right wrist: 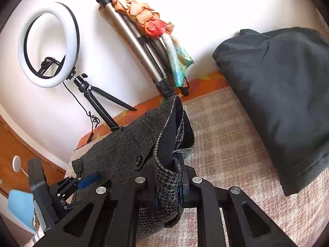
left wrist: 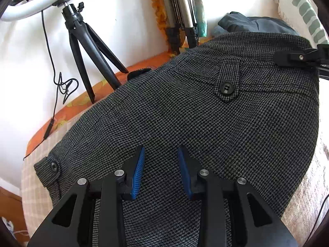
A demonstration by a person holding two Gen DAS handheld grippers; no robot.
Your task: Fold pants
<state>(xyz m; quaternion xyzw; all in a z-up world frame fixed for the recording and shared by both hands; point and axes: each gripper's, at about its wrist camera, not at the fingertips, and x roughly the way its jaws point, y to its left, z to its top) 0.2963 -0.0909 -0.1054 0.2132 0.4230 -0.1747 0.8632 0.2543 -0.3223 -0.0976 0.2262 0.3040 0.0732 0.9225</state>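
Observation:
Dark houndstooth pants [left wrist: 205,123] lie spread on a pale checked blanket [right wrist: 226,135], back pocket flap with a black button [left wrist: 226,87] facing up. My left gripper [left wrist: 161,150] hovers low over the seat of the pants, blue pads apart, with nothing between them. My right gripper [right wrist: 167,193] is shut on the waistband edge of the pants [right wrist: 131,146] and holds that edge raised, so the dark lining shows. In the left wrist view the right gripper [left wrist: 287,58] sits at the pants' far right edge. The left gripper [right wrist: 90,180] appears at lower left in the right wrist view.
A ring light on a small tripod [right wrist: 48,45] stands by the white wall, its cable trailing down. A folded tripod wrapped in a scarf [right wrist: 144,47] leans beside it. A dark green garment [right wrist: 277,103] lies at the right. Wooden furniture [right wrist: 12,148] is at the left.

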